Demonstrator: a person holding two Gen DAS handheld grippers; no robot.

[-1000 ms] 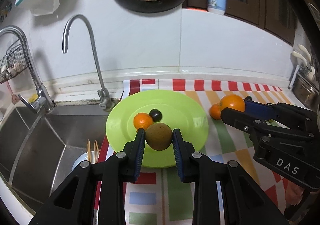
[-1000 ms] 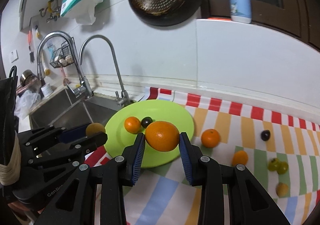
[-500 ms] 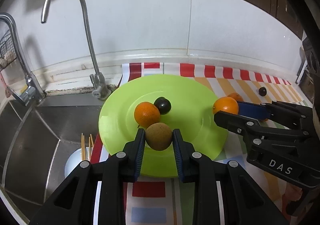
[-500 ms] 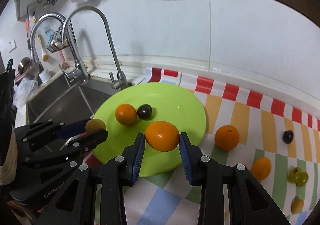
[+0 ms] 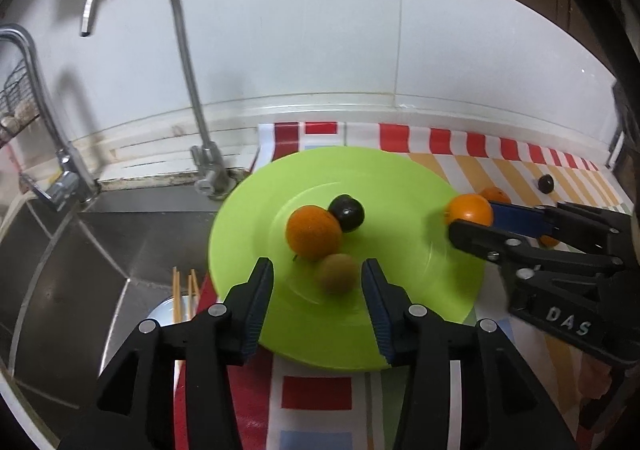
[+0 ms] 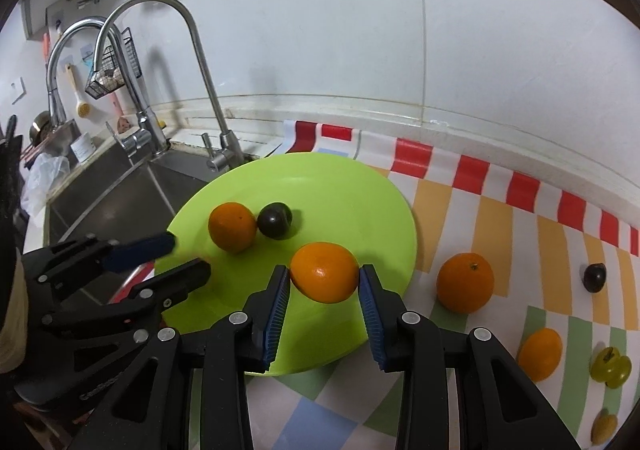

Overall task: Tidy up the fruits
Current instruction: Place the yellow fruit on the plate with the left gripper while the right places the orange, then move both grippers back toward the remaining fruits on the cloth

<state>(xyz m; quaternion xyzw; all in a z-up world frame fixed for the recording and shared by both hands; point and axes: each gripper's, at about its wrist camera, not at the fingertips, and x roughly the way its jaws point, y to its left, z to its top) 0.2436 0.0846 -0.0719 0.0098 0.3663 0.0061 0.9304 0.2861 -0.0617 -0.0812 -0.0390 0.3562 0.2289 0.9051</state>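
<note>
A lime-green plate (image 5: 404, 206) (image 6: 340, 186) lies on the striped mat beside the sink. On it sit an orange (image 5: 314, 232) (image 6: 232, 227), a dark plum (image 5: 347, 213) (image 6: 274, 220) and a brownish-green round fruit (image 5: 335, 273). My left gripper (image 5: 318, 282) (image 6: 190, 254) is opening; the brownish fruit rests on the plate between its pads, untouched. My right gripper (image 6: 323, 278) is shut on a second orange (image 6: 324, 272) (image 5: 470, 210) just over the plate's right part. In the right wrist view the brownish fruit is hidden.
On the mat to the right lie a loose orange (image 6: 464, 282), a small orange (image 6: 540, 354), a dark plum (image 6: 594, 277) and a green fruit (image 6: 610, 366). A steel sink (image 5: 80, 250), two faucets (image 5: 188, 90) and chopsticks (image 5: 184, 290) border the plate's left.
My left jaws have parted and let the brownish fruit down onto the plate. Both grippers have come lower and nearer the plate; the right one keeps its orange.
</note>
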